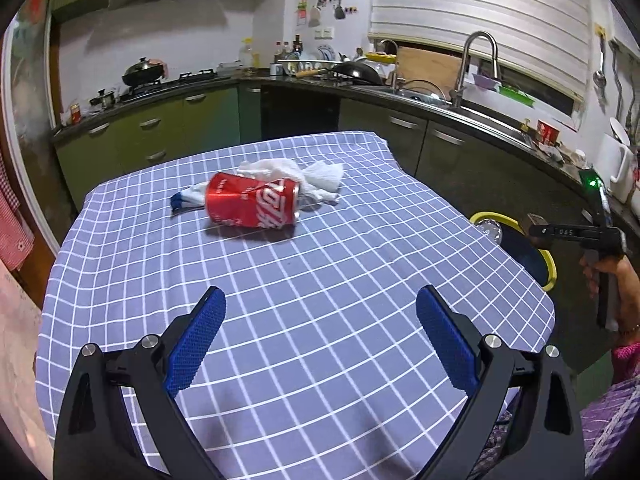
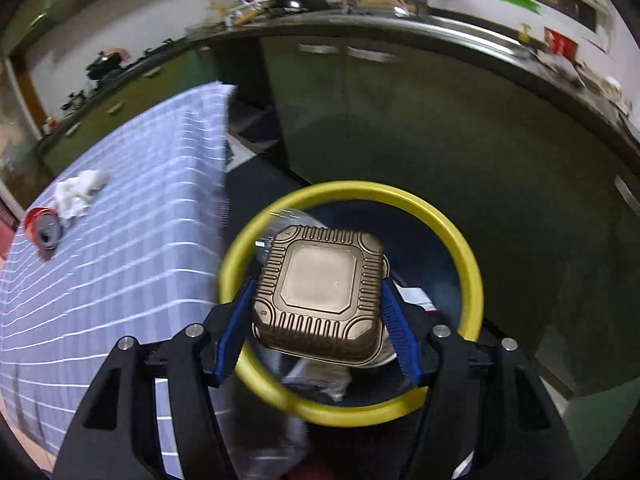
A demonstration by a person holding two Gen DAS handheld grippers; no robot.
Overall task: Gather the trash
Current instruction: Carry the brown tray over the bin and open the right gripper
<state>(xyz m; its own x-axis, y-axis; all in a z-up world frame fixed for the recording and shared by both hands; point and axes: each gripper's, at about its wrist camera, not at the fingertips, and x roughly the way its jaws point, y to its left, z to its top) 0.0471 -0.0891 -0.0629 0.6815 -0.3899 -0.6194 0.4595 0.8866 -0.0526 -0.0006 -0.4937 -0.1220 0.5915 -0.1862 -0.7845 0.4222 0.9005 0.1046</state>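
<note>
Left wrist view: left claw is seen spread wide over the checked cloth of the desk, nothing between the blue pads.
Red can: laid on its side on the desk, well ahead of the left claw, dented, open end turned to the right.
White tissue: crumpled just behind the can, touching it.
Blue-and-white scrap: tucked against the can's left end; what it is cannot be told.
Right claw: seen side-on off the desk's right edge, held by a hand, above the yellow-rimmed bin.
Right wrist view: right claw is held part open, a brown ribbed tray gripped between its blue pads, tray bottom facing the camera.
Tray position: directly over the bin mouth, inside the yellow ring as framed.
Bin contents: a clear plastic bottle and wrappers are visible under the tray; details blurred.
Bin position: on the floor just beside the desk's right edge.
Background: kitchen counter with sink and stove, well apart from the desk.
</note>
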